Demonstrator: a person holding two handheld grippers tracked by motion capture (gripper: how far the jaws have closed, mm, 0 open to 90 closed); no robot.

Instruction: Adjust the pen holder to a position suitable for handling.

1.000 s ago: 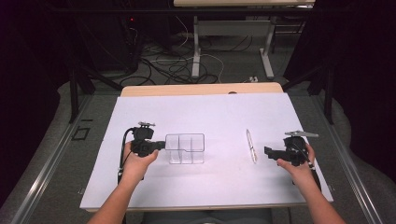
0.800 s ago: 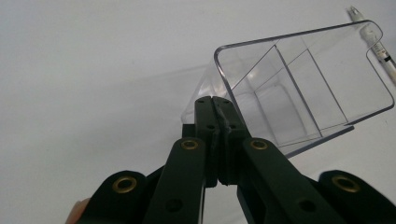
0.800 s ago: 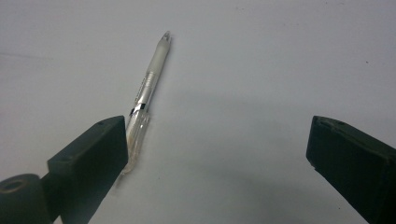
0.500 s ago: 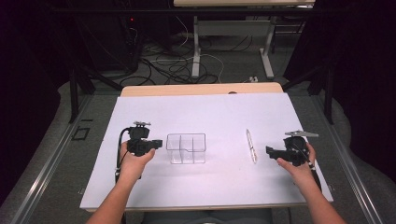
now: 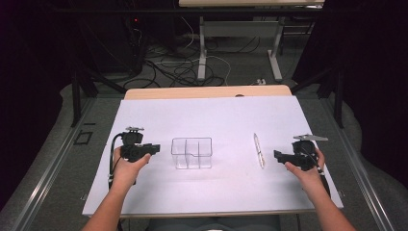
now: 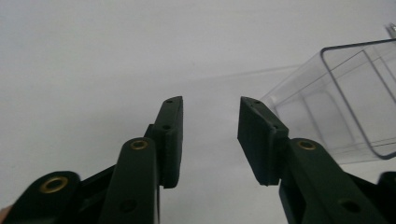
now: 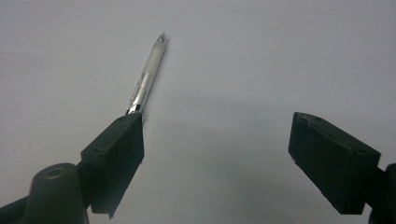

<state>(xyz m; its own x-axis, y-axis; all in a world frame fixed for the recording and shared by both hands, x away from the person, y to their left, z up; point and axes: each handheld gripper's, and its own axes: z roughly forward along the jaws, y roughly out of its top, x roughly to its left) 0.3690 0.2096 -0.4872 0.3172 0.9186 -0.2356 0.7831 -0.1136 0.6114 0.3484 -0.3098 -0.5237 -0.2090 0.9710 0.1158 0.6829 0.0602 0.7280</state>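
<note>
The left gripper (image 5: 155, 148) is hovering low over the white table (image 5: 221, 120), its jaws parted with nothing between them; they have just been opening. In the left gripper view its right pad (image 6: 256, 135) is standing just beside the near wall of the clear divided box (image 6: 355, 102), apart from it, with the box lying at about two o'clock from the tips. In the high view the clear divided box (image 5: 192, 152) is sitting near the table's middle, at three o'clock from that gripper.

The right gripper (image 5: 275, 155) is also released, its jaws spread wide after just closing a little, with bare table between them. In the right gripper view the pen (image 7: 146, 78) is running away toward twelve o'clock from behind the left pad (image 7: 116, 147), outside the gap. In the high view the pen (image 5: 259, 150) is lying flat at nine o'clock from the right gripper, well apart from the box.

Judging from this, the box is being let go and the pen pickup is the step in hand. The next move is calling for the right gripper to shift sideways until the pen barrel lies between the pads, then close.
</note>
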